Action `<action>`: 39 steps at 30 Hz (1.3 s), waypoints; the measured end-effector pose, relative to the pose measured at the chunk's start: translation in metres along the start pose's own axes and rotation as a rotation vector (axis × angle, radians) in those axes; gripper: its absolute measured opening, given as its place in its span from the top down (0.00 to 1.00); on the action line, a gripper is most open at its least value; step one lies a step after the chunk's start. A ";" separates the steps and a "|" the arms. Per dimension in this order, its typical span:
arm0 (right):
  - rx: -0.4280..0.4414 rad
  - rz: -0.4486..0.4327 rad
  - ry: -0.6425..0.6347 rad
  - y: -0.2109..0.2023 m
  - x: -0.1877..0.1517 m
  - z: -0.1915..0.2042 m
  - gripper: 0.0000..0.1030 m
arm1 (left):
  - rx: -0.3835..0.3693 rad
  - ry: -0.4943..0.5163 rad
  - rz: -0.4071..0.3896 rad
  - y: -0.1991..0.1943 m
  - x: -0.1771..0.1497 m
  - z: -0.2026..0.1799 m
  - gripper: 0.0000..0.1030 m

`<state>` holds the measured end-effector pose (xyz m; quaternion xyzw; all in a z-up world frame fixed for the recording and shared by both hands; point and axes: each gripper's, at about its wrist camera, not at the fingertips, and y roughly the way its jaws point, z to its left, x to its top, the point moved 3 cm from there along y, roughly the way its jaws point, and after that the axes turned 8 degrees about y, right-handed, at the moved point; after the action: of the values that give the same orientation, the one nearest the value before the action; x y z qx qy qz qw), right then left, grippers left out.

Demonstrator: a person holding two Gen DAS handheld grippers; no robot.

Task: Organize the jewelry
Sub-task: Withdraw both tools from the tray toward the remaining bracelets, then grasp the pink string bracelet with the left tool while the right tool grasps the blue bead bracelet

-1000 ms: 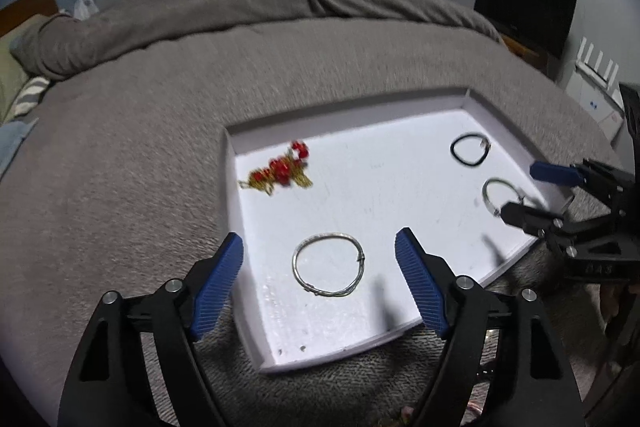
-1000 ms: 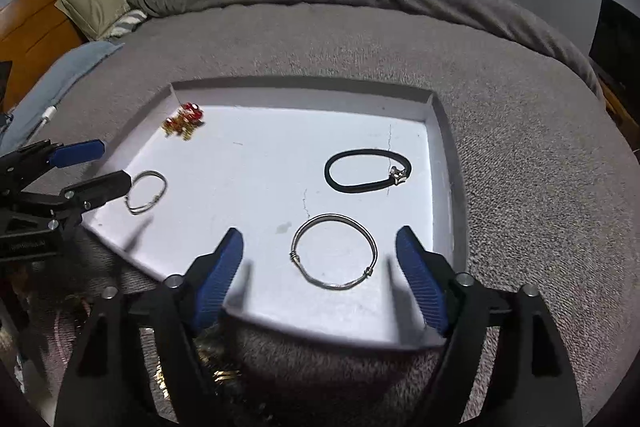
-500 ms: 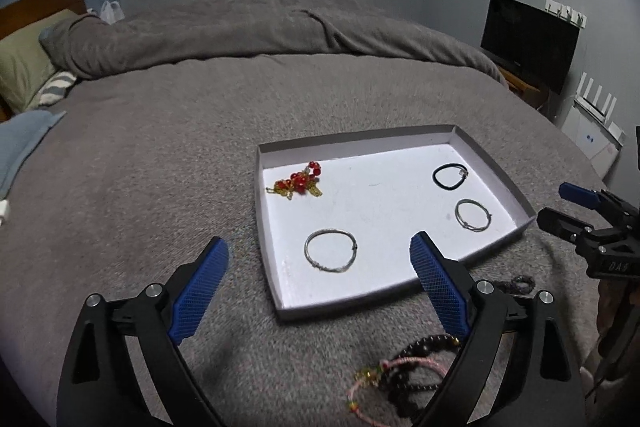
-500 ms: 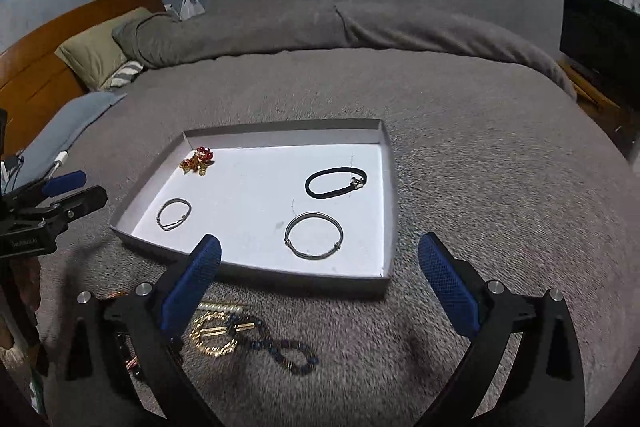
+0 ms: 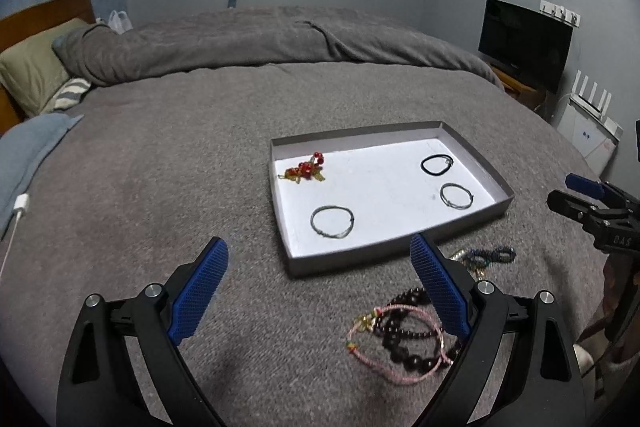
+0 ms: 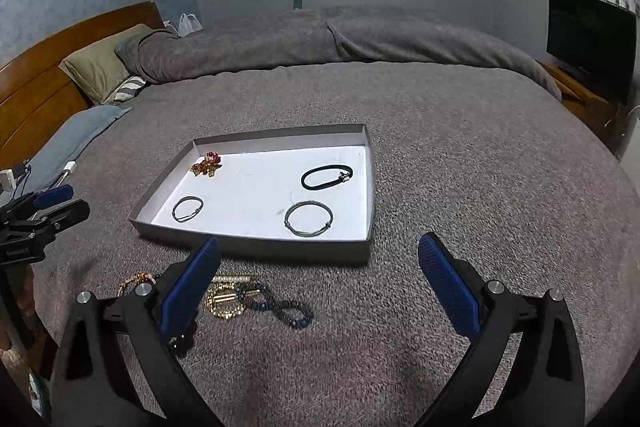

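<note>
A shallow white tray (image 5: 396, 247) (image 6: 256, 243) lies on the grey bedspread. In it are a red and gold beaded piece (image 5: 305, 170) (image 6: 206, 164), a black band (image 5: 437, 164) (image 6: 327, 177) and two silver bangles (image 5: 332, 221) (image 5: 456, 195) (image 6: 308, 218) (image 6: 187, 208). Loose on the bedspread in front of the tray are a pink cord bracelet (image 5: 396, 343), a dark bead bracelet (image 5: 404, 335), a blue bead bracelet (image 6: 280, 307) (image 5: 486, 255) and a gold chain (image 6: 226, 301). My left gripper (image 5: 320, 291) and right gripper (image 6: 318, 285) are open and empty, held back from the tray.
Pillows (image 6: 96, 67) and a wooden headboard (image 6: 36, 95) are at the left. A folded duvet (image 5: 240, 39) lies across the far side. A TV (image 5: 524, 45) stands at the right. A charger cable (image 5: 16, 215) lies at the left edge.
Both grippers have pulled back and up from over the tray. The silver bangles that lay between the fingers stay in the tray. The loose jewelry in front of the tray has come into view.
</note>
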<state>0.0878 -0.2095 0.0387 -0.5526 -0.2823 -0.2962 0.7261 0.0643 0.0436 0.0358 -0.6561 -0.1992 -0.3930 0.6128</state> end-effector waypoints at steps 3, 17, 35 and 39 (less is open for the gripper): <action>0.000 0.005 0.004 -0.004 -0.006 -0.002 0.05 | 0.008 0.007 0.002 -0.006 -0.006 -0.001 0.11; 0.012 0.084 0.007 0.002 -0.041 -0.009 0.05 | -0.043 0.053 0.117 0.012 -0.057 -0.021 0.11; 0.032 0.160 -0.005 0.031 -0.066 -0.005 0.05 | -0.112 0.085 0.192 0.028 -0.077 -0.038 0.40; 0.029 0.165 -0.037 0.035 -0.068 0.002 0.08 | -0.140 0.082 0.188 0.028 -0.077 -0.040 0.55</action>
<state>0.0680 -0.1919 -0.0334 -0.5689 -0.2532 -0.2211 0.7506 0.0269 0.0173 -0.0428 -0.6964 -0.0837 -0.3733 0.6071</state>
